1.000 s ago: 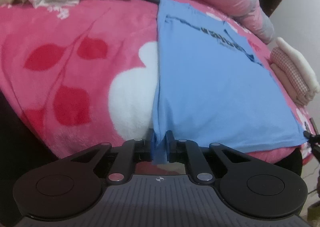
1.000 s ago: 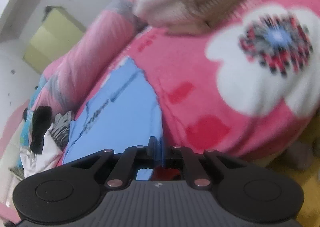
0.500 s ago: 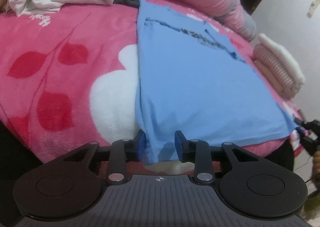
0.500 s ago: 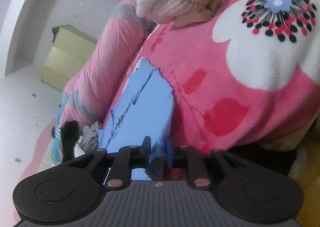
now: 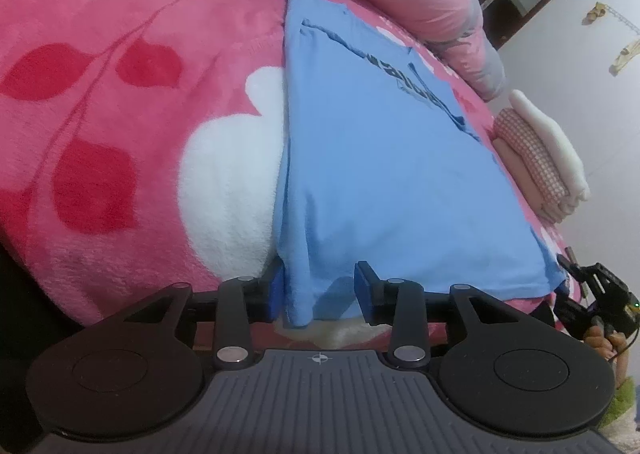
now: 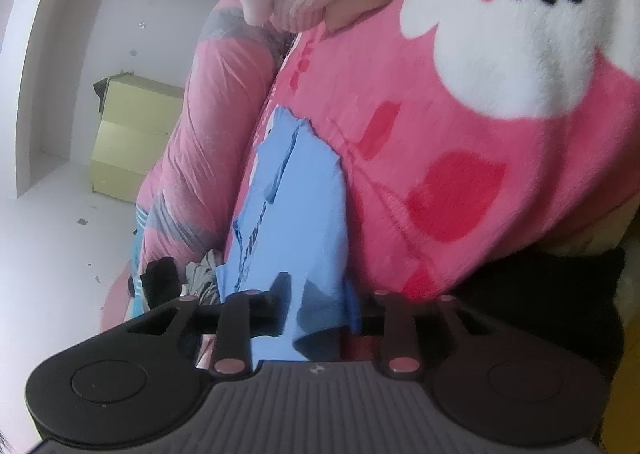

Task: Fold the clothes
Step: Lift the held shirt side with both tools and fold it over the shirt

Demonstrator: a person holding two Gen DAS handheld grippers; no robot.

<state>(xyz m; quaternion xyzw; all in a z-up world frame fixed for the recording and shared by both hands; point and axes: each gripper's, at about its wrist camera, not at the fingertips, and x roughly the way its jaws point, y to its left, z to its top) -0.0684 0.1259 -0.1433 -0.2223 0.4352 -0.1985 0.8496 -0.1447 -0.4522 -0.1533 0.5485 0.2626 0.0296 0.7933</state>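
- The blue T-shirt (image 5: 380, 157) lies flat, sides folded in, mid-frame on the pink blanket (image 5: 120, 101).
- The left gripper (image 5: 320, 290) and right gripper (image 6: 316, 308) now gape around its hem; both pinched it a second ago.

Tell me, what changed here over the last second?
Both grippers let go: the left gripper and right gripper opened their fingers around the hem of the light blue cotton T-shirt. The shirt stays spread flat on the pink flowered fleece blanket.
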